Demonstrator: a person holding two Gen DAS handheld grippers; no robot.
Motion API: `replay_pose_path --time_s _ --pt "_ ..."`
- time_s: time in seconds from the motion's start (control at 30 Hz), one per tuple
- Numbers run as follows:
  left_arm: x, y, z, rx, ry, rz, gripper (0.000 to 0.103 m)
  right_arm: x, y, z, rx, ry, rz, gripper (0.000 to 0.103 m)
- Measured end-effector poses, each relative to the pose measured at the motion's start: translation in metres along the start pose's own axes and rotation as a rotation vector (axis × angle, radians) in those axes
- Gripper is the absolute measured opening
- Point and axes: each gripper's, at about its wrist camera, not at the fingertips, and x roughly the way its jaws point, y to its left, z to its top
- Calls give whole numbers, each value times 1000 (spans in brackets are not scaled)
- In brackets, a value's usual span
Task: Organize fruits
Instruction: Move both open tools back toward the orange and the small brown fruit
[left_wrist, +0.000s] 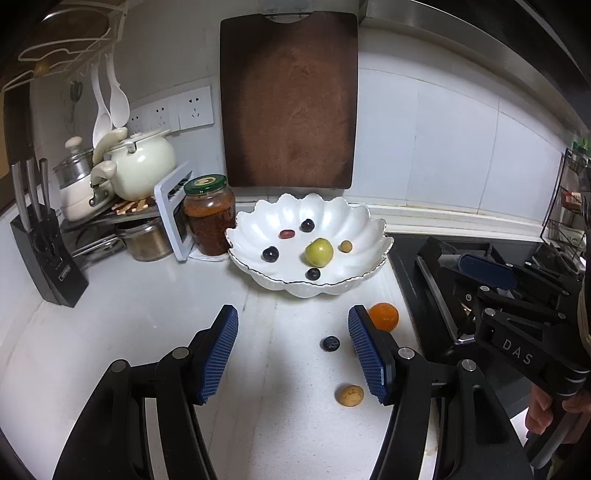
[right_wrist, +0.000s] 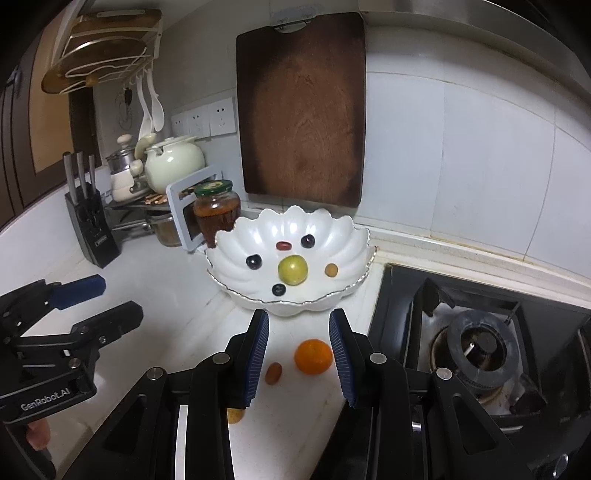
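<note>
A white scalloped bowl (left_wrist: 354, 221) (right_wrist: 340, 236) at the counter's back holds a green fruit (left_wrist: 319, 252) (right_wrist: 292, 270), three dark grapes, a red date (left_wrist: 286, 234) and a small tan fruit (left_wrist: 346, 246). On the counter in front lie an orange (left_wrist: 385, 316) (right_wrist: 313, 356), a dark grape (left_wrist: 330, 343), a tan fruit (left_wrist: 349, 395) and a reddish date (right_wrist: 273, 373). My left gripper (left_wrist: 293, 354) is open and empty, the grape between its fingers. My right gripper (right_wrist: 299, 360) is open, the orange and date between its fingers.
A gas stove (right_wrist: 476, 343) borders the counter on the right. A jar (left_wrist: 209, 216), a knife block (left_wrist: 48, 254), pots and a white kettle (left_wrist: 142, 162) crowd the back left. A wooden cutting board (left_wrist: 290, 99) leans on the wall behind the bowl.
</note>
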Motion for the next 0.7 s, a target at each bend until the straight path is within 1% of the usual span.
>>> replay_pose_path --time_s 0.17,0.2,0.23,0.27,0.33,0.5,0.7 --pt "0 -5 -9 -28 15 13 62 7 -4 -5 3 19 32 36" --pt "-1 -7 -11 -38 14 25 61 9 -5 -6 -4 22 40 40" --pt "-1 -10 -14 -46 11 39 61 11 -7 -8 -12 23 45 48" --pt "-1 -12 -17 -56 10 52 61 13 -9 -9 -16 23 48 50" --pt "-1 -17 -23 -86 8 76 61 19 -13 -11 -36 35 68 51" --pt "4 -30 -38 -133 44 110 61 31 -22 -19 -60 75 120 51" --pt "13 -53 -51 -121 69 156 61 41 -25 -28 -103 95 159 51"
